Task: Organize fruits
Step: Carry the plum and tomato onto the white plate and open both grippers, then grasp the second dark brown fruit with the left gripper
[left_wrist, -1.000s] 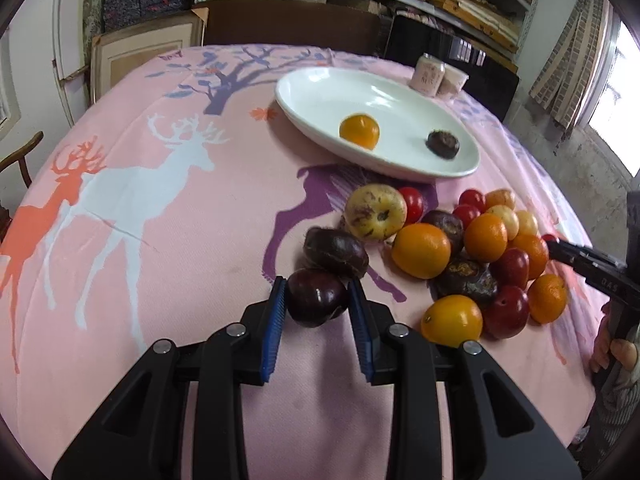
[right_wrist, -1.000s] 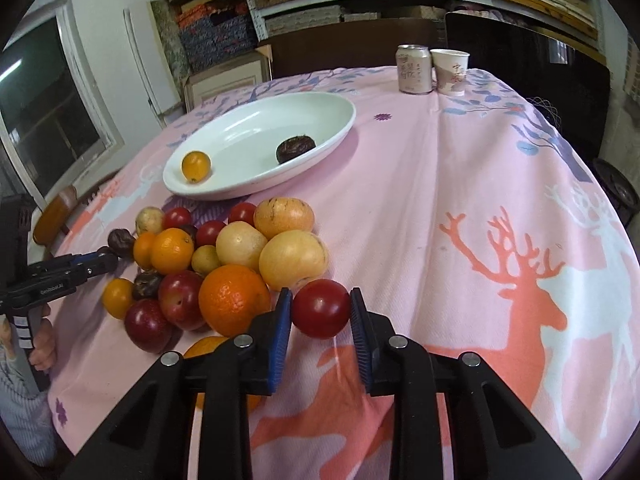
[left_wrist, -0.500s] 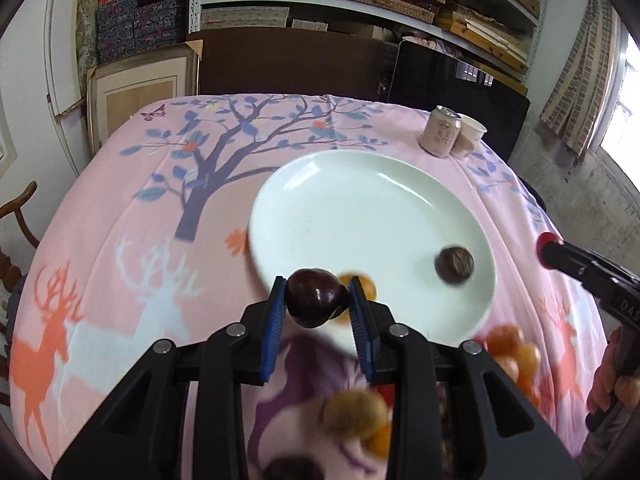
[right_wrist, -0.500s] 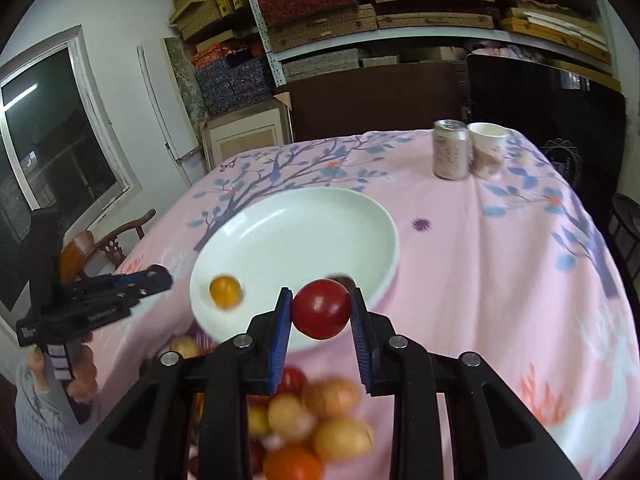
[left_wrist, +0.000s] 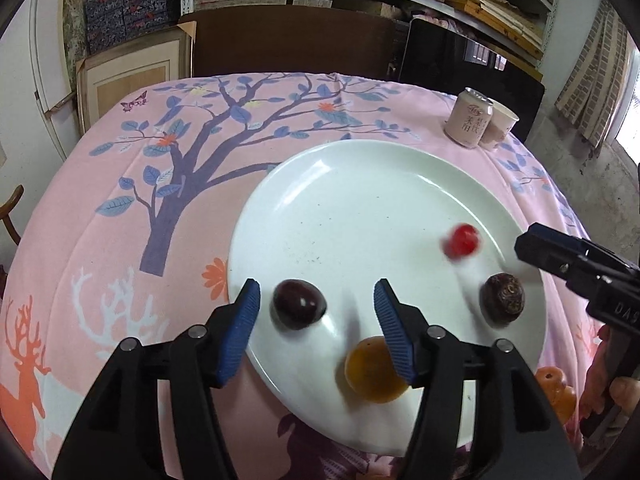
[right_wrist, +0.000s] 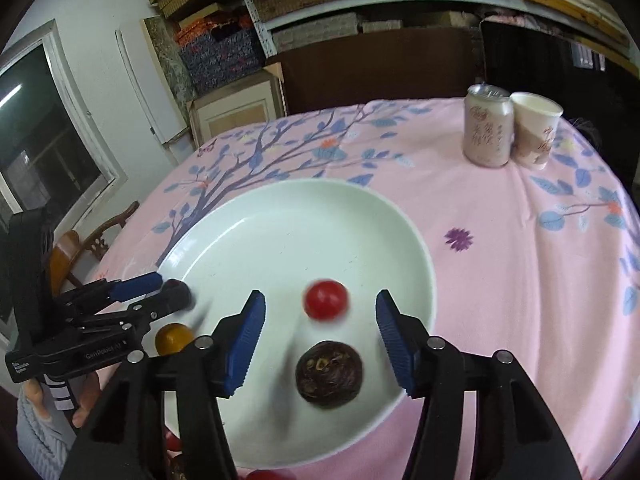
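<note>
Holding both my left tongs (left_wrist: 316,310) and right tongs (right_wrist: 318,322) released, I fear the blurred red fruit (right_wrist: 325,301) rolls toward the plate (right_wrist: 280,216) rim at 12 o'clock.

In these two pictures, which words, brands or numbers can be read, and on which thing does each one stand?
"GenRobot AI": white print on the side of the left gripper.
"DAS": partial, cut off at the frame edge, on the right gripper.
Can: pink printed characters, too distorted to read.
Paper cup: red characters, too blurred to read.
</note>
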Tool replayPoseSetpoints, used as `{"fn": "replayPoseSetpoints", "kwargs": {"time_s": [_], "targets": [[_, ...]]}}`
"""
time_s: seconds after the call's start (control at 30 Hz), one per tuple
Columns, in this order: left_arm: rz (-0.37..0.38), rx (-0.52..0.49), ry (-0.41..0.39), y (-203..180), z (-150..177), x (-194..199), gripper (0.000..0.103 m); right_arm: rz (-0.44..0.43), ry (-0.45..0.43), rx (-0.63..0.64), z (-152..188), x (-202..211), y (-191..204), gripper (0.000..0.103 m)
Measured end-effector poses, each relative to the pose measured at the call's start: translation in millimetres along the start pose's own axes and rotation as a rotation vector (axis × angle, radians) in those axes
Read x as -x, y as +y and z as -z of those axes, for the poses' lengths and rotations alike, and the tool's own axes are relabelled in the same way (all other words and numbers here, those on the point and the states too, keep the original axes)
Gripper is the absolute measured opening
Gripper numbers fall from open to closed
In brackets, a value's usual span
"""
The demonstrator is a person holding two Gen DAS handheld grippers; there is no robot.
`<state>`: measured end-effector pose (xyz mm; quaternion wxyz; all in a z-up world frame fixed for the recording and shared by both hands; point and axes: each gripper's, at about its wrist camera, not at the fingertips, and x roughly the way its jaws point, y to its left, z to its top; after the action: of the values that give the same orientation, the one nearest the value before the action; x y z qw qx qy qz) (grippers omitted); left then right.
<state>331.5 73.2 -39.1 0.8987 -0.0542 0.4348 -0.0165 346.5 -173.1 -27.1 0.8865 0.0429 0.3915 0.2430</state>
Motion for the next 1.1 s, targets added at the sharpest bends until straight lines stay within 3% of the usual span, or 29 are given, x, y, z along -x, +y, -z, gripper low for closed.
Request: {"fn": "replayPoseSetpoints", "kwargs": {"time_s": [0.13, 0.3, 0.4, 0.57, 0.7, 0.87, 1.03, 1.1], "targets": [[0.000, 0.018, -0.024, 5, 4, 12, 0.068, -0.038, -0.057, -0.041, 1, 25, -7, 0.064], [-0.026, 0.044, -0.056, 18, 20, 37, 0.073, 0.003, -0.147, -0.038, 20, 60, -11, 0.087], [-0.049, 0.086, -0.062, 30, 43, 58, 0.090, 0.017, -0.226, -0.057, 46, 87, -15, 0.100], [-0.073, 0.113, -0.083, 43, 98, 95, 0.091, 0.095, -0.344, -0.113, 80, 130, -26, 0.100], [-0.029, 0.135, -0.083, 49, 136, 116, 0.093, 0.031, -0.322, -0.195, 113, 145, -42, 0.100], [-0.065, 0.050, -0.015, 32, 167, 111, 0.093, 0.096, -0.377, -0.249, 145, 164, -41, 0.100], [-0.122, -0.047, 0.009, 12, 169, 102, 0.093, 0.037, -0.270, -0.191, 154, 150, -26, 0.100], [-0.132, -0.056, 0.028, 11, 168, 97, 0.093, 0.098, -0.261, -0.128, 153, 146, -15, 0.100]]}}
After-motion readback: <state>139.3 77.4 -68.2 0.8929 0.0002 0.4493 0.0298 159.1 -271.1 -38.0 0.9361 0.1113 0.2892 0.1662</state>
